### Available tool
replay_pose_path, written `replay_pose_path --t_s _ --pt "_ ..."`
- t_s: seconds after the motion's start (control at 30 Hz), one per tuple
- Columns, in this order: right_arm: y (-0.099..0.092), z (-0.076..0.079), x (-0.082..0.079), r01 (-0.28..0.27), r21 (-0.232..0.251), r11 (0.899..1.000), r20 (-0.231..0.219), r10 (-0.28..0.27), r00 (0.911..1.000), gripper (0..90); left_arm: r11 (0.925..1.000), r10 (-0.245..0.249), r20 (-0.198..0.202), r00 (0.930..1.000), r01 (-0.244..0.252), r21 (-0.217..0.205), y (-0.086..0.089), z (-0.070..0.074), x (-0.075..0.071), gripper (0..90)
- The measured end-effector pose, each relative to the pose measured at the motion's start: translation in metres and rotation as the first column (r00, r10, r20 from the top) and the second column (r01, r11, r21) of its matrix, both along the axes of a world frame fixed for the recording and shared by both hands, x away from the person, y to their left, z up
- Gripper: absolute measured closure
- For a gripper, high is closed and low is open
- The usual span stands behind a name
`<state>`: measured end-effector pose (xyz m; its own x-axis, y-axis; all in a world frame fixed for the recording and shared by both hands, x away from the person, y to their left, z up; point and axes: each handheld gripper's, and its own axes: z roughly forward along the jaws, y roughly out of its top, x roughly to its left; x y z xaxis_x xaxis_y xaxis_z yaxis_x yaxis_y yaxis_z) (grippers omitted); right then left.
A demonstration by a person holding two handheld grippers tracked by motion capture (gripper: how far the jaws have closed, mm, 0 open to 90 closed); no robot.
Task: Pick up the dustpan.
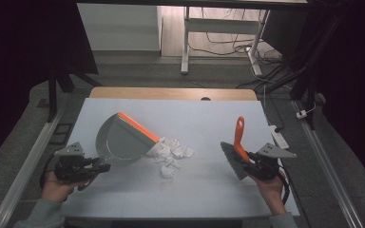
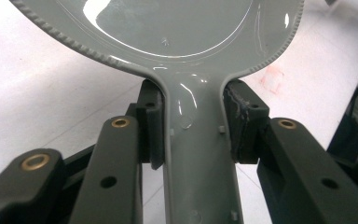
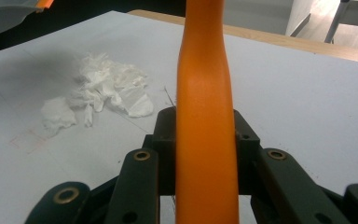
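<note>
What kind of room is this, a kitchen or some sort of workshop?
Probably a lab or test room, not a kitchen: a white-topped work table ringed by dark curtains, loose black cables on the floor near a white desk frame, and hand-held black two-jaw grippers.

Grey dustpan (image 1: 121, 142) tilted beside crumpled white paper (image 1: 173, 154); orange-handled brush (image 1: 238, 147) well apart.

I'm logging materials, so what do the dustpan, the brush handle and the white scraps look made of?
Dustpan: likely glossy grey moulded plastic, with sharp highlights and a ribbed rim. Brush handle: probably smooth orange plastic, softly shiny. Scraps: crumpled matt tissue or paper.
</note>
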<state>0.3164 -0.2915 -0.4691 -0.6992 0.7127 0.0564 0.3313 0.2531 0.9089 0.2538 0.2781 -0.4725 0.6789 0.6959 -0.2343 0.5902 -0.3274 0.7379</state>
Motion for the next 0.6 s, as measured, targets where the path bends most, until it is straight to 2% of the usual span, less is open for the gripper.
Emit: replay_pose_path --t_s 0.17,0.3,0.6 --pt "0.000 0.000 0.000 -0.002 -0.002 1.000 -0.001 0.002 1.0000 70.2 0.9986 -0.046 -0.013 0.9989 0.046 0.025 -0.002 0.001 -0.003 61.9" --pt "0.000 -0.001 0.000 -0.002 -0.002 1.000 -0.001 0.002 1.0000 70.2 0.9932 -0.101 -0.015 0.9948 0.102 0.057 -0.008 0.000 -0.007 61.9" --pt "0.001 0.000 0.000 -0.015 -0.004 1.000 -0.002 0.015 0.9999 70.2 0.9895 -0.124 -0.033 0.9917 0.126 0.071 -0.012 -0.001 -0.007 61.9"
